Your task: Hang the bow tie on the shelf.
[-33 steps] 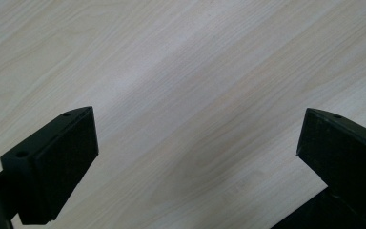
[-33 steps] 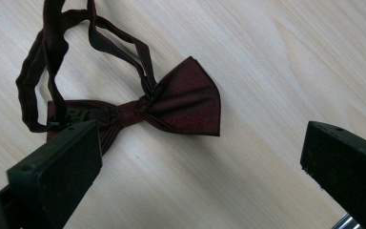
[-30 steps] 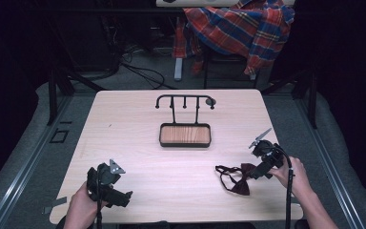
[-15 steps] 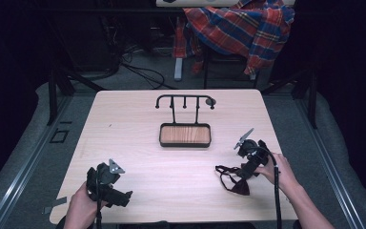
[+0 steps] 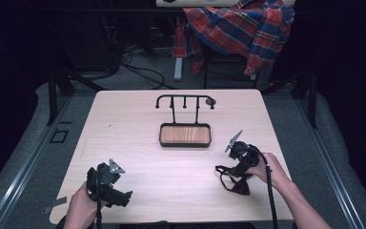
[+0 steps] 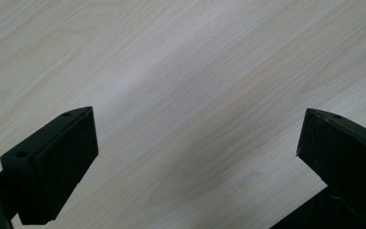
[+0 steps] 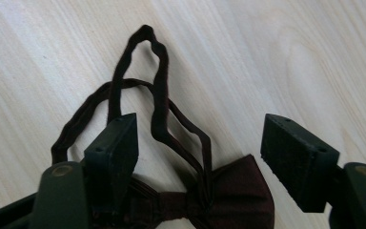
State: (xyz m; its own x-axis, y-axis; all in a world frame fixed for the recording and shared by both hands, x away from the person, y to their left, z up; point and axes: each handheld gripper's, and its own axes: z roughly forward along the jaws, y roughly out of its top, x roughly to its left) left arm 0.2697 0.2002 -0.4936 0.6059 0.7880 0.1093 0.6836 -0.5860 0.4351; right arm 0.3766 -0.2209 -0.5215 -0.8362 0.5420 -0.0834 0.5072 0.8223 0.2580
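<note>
Bow tie [image 7: 219,195] lies between right gripper's [image 7: 200,148] wide-open jaws, ungripped; left gripper [image 6: 195,138] gapes empty.

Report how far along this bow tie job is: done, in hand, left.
Done: nothing visibly; the stand has bare hooks and its tray is empty. In hand: the right gripper is open over the bow tie, jaws either side of its strap, not closed. The left gripper is open above bare table. Left: presumably gripping the tie and carrying it to the stand.
</note>
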